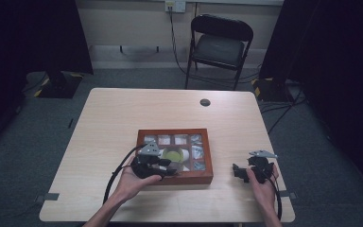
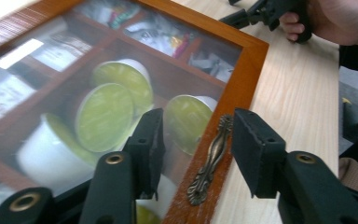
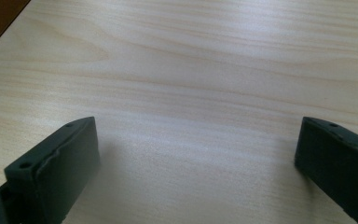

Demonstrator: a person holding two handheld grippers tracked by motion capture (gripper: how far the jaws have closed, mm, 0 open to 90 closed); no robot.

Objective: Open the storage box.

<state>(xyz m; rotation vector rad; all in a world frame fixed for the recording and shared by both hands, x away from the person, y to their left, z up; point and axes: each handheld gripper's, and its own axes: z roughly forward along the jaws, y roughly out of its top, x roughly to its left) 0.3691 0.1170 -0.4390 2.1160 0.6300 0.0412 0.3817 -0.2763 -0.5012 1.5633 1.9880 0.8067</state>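
Brass handle [image 2: 210,161] between unclosed left tongs [image 2: 198,140]; right tongs [image 3: 196,154] wide over table [image 3: 191,60].

Dim overhead view; glare, close-up blur.

Recording studio: black curtains [image 1: 38,33], folding chair [image 1: 220,45], lone table [image 1: 123,109].
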